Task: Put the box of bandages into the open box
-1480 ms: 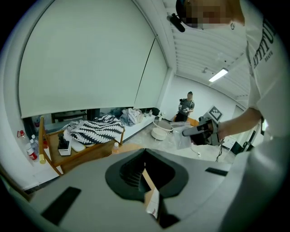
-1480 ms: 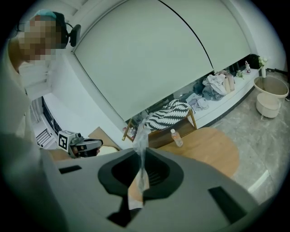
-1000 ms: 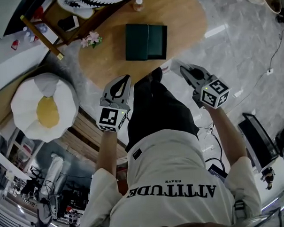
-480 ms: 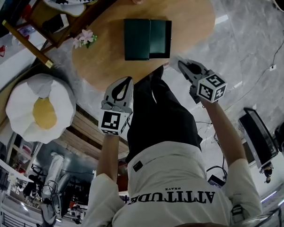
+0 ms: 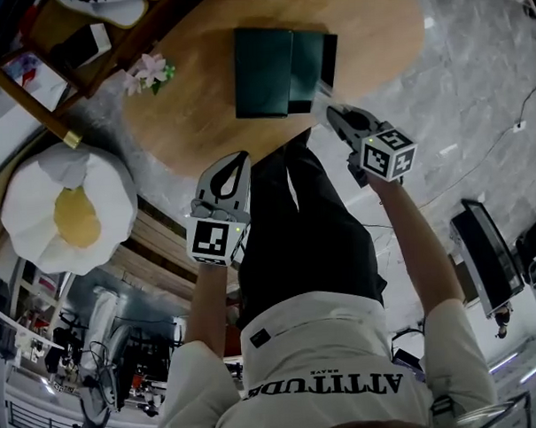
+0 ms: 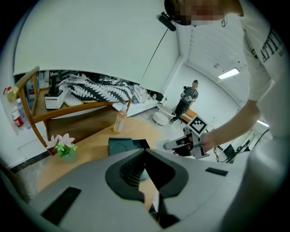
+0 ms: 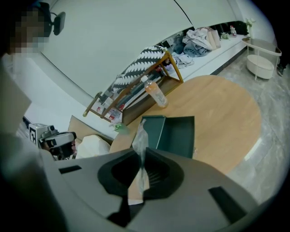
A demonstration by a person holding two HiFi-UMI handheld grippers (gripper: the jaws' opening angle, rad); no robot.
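Over marble floor [image 5: 484,84], a round wooden table [image 5: 193,123] bears a green box [image 5: 266,71].

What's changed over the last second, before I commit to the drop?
The right gripper, shut on the pale packet, has advanced to the near right corner of the open green box. The left gripper stays shut and empty near the round table's edge. Box and flowers have not shifted on the table.
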